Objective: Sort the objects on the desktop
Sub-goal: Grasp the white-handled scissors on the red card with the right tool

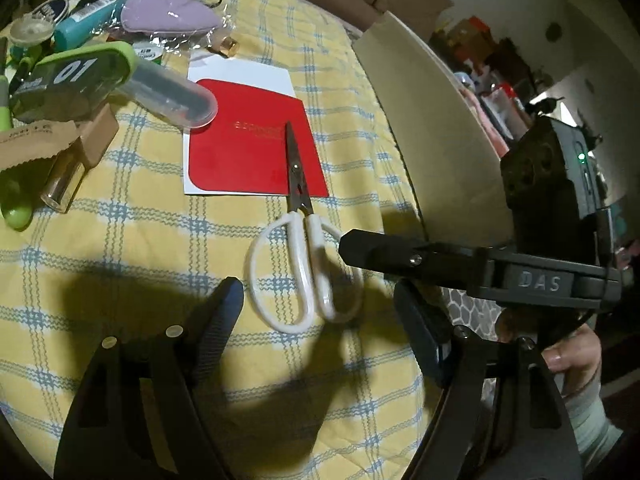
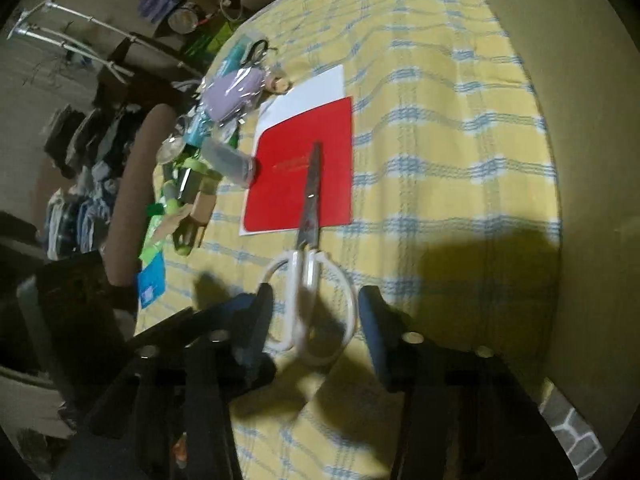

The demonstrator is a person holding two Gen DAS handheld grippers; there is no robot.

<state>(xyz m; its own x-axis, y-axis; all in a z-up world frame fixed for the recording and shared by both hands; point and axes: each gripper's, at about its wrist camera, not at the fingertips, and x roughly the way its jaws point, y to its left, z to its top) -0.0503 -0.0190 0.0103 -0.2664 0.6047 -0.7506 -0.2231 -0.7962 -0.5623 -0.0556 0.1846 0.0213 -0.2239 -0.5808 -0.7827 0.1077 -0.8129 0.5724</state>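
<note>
Left wrist view only: the right claw (image 1: 360, 258) seen from outside, black plastic body with raised lettering and a green indicator light, one finger (image 1: 376, 250) reaching in level beside the scissor handles; a hand (image 1: 572, 350) in a pale sleeve grips it from below. Also only here: a green tag with white "01" (image 1: 80, 70), a clear plastic tube (image 1: 172, 96), a torn brown cardboard box (image 1: 60, 140) and a teal tube (image 1: 100, 16), all piled beyond the red card's far-left corner.

Right wrist view only: dim room past the worktop edge, stacked folded clothes (image 2: 80, 200) and a white metal rack (image 2: 68, 36). The pile by the card is blurred there.

White-handled steel scissors (image 1: 298, 240) lie flat on the yellow-and-blue checked woven cloth covering the worktop (image 1: 140, 240). The closed blades rest on a glossy red card with rounded corners (image 1: 248, 152), the tip near its gold lettering; the loop handles lie off the card's near edge. The card sits on a white paper sheet (image 1: 240, 72).

Right claw (image 2: 316, 308): blue pads straddle both handle loops, partly closed, small gaps visible each side, not pinching yet. It tilts steeply down.

Left claw (image 1: 320, 300): spread wide, ribbed black fingers (image 1: 218, 320) either side of the handles, nothing held, angled down at the cloth.

A lilac padded pouch in clear wrap (image 2: 236, 90) lies off the card's far-left corner.
</note>
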